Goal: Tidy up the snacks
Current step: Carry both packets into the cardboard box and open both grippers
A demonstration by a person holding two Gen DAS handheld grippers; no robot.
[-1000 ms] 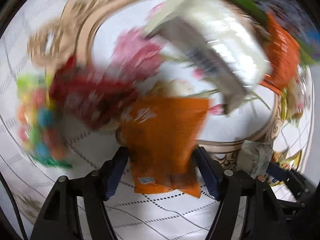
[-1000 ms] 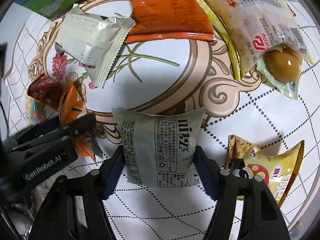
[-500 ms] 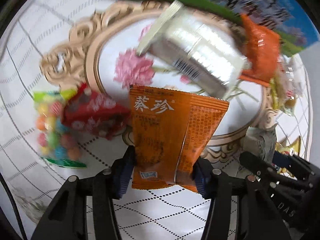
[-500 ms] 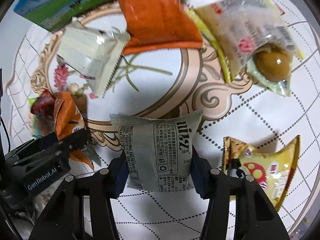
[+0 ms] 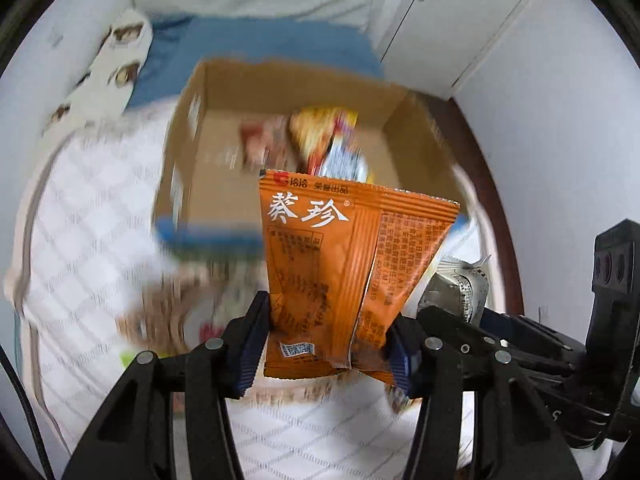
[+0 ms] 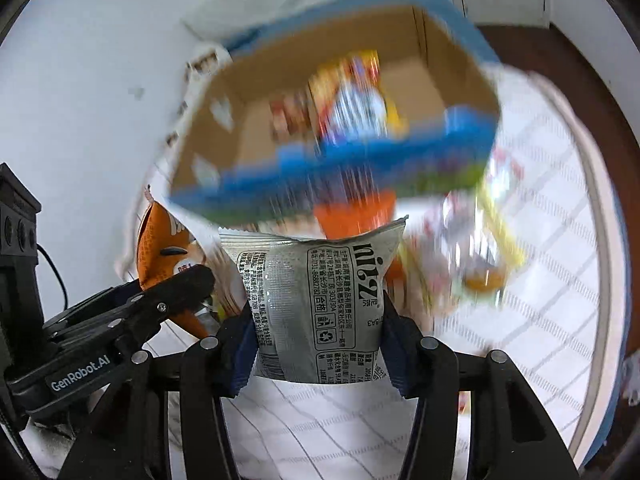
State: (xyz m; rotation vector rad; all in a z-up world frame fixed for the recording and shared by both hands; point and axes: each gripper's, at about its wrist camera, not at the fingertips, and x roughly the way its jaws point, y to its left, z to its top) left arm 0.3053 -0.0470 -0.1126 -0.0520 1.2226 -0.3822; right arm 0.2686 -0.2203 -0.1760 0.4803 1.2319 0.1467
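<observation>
On the orange packet (image 5: pixel 344 272), "葵珍" is printed in white below the brand "洽洽". "nizz" is read on the grey packet (image 6: pixel 320 304), and "GenRobot.AI" on the left gripper (image 6: pixel 192 280).

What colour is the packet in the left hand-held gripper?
Orange packet with white lettering; clearest in the left wrist view.

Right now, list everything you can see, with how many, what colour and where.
orange snack packet: one, orange, held upright in the left tool.
grey snack packet: one, grey, held in the right tool.
cardboard box: one, brown with a blue edge, open, on the table ahead of both tools.
snacks in the box: several, yellow and red, blurred.
tablecloth: one, white with a grid pattern, under the box.
cabinet door: one, white, behind the box.
left tool: one, black, shut on the orange packet.
right tool: one, black, shut on the grey packet.
</observation>
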